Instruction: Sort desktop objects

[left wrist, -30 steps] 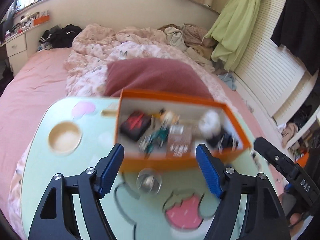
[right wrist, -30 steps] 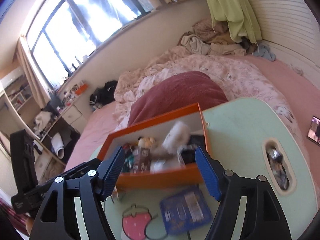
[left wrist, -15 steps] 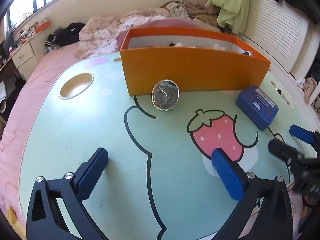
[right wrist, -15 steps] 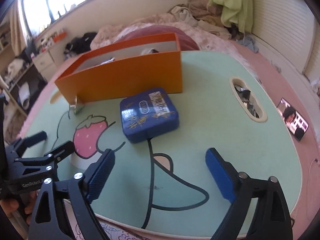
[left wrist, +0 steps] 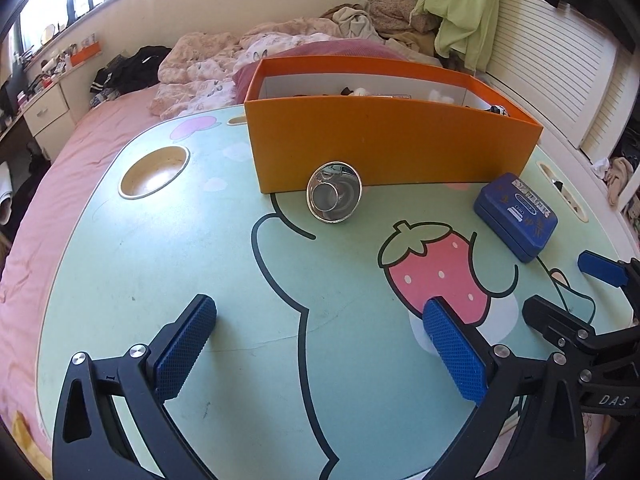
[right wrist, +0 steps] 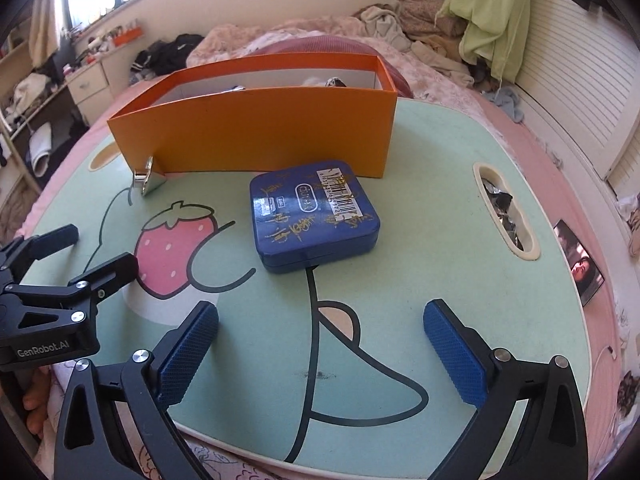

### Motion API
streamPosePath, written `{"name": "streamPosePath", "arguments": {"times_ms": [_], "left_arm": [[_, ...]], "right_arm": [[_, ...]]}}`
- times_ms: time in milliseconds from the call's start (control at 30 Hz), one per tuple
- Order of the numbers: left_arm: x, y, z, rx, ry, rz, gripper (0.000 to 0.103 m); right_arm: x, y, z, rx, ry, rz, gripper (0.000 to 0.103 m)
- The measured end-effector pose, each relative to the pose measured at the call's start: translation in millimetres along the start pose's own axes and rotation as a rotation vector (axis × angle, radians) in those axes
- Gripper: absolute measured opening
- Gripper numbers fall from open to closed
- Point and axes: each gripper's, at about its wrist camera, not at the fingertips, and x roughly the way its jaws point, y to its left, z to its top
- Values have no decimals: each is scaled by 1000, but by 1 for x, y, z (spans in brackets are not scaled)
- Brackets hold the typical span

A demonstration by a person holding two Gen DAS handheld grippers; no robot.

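Observation:
An orange box (left wrist: 384, 148) (right wrist: 260, 132) with small items inside stands at the far side of the mint-green table (left wrist: 140, 280). A small shiny metal funnel (left wrist: 334, 197) (right wrist: 149, 181) lies on its side against the box's front wall. A blue tin (left wrist: 516, 216) (right wrist: 314, 216) with gold writing lies flat before the box. My left gripper (left wrist: 320, 308) hovers open near the table's front, with nothing between its fingers. My right gripper (right wrist: 320, 312) sits just short of the blue tin, its jaws opening and empty.
The table has a round cup recess (left wrist: 154, 172) at the far left and a slot (right wrist: 504, 216) holding foil scraps at the right. A phone (right wrist: 580, 268) lies on the pink bed beside the table. A pillow and rumpled bedding lie behind the box.
Both grippers dropped from above the orange box to low over the table's near side. Their jaws spread wider. The box, funnel and tin stayed in place.

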Motion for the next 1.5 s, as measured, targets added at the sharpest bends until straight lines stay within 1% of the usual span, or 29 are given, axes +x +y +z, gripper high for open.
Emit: {"name": "streamPosePath", "arguments": {"times_ms": [1500], "left_arm": [[-1, -1, 2, -1, 0, 0, 103]], "right_arm": [[0, 0, -4, -2, -3, 3, 103]]}}
